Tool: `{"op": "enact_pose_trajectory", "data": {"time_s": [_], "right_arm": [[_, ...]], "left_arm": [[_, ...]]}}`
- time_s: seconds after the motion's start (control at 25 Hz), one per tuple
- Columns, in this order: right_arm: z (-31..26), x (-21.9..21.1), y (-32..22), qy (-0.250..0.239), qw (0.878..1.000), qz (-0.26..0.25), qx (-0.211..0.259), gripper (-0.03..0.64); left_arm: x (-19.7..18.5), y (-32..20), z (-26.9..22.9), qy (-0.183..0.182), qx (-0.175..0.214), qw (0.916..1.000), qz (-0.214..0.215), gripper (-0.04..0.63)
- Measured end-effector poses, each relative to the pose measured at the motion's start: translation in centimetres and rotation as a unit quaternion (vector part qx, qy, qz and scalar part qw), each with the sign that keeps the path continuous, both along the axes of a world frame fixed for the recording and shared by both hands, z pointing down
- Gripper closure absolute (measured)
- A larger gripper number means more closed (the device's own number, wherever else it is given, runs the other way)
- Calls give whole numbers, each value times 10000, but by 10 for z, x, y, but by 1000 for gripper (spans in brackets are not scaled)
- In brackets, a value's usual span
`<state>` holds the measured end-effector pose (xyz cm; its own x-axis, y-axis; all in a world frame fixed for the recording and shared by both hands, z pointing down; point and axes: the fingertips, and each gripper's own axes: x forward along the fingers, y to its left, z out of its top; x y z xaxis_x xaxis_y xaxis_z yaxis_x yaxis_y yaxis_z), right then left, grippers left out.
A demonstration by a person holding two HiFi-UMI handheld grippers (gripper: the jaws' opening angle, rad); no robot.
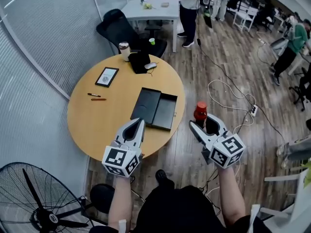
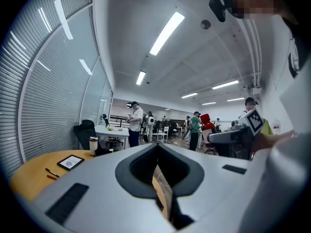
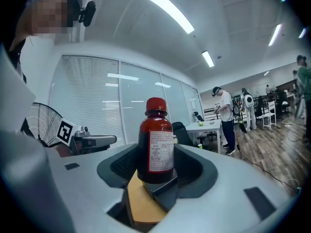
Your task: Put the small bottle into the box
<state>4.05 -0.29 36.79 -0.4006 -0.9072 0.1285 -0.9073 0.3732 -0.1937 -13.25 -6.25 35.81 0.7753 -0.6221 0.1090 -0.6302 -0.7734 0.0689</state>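
A small dark-red bottle (image 1: 200,113) with a red cap stands upright between the jaws of my right gripper (image 1: 203,122), which is shut on it over the wooden floor, just right of the round table (image 1: 97,120). In the right gripper view the bottle (image 3: 155,142) shows a white label, with the right gripper (image 3: 155,171) clamping its base. The black box (image 1: 146,106) lies open on the table's right half, its two halves flat side by side. My left gripper (image 1: 141,122) hovers over the table's near edge, just short of the box, shut and holding nothing, as the left gripper view confirms for the left gripper (image 2: 158,145).
On the table lie a tablet (image 1: 107,76), two pens (image 1: 95,97), a cup (image 1: 125,50) and a black pouch (image 1: 140,61). A black chair (image 1: 116,28) stands behind it, a floor fan (image 1: 34,203) at lower left. Cables (image 1: 233,101) trail over the floor at right. People stand further back.
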Motion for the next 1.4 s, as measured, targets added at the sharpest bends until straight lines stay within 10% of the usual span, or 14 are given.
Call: {"op": "enact_pose_trajectory", "data": {"time_s": [1.4], "right_arm": [[54, 8, -120, -206, 9924, -1061, -595, 387]], "left_arm": [[47, -78, 36, -200, -500, 9973, -497, 600]]}}
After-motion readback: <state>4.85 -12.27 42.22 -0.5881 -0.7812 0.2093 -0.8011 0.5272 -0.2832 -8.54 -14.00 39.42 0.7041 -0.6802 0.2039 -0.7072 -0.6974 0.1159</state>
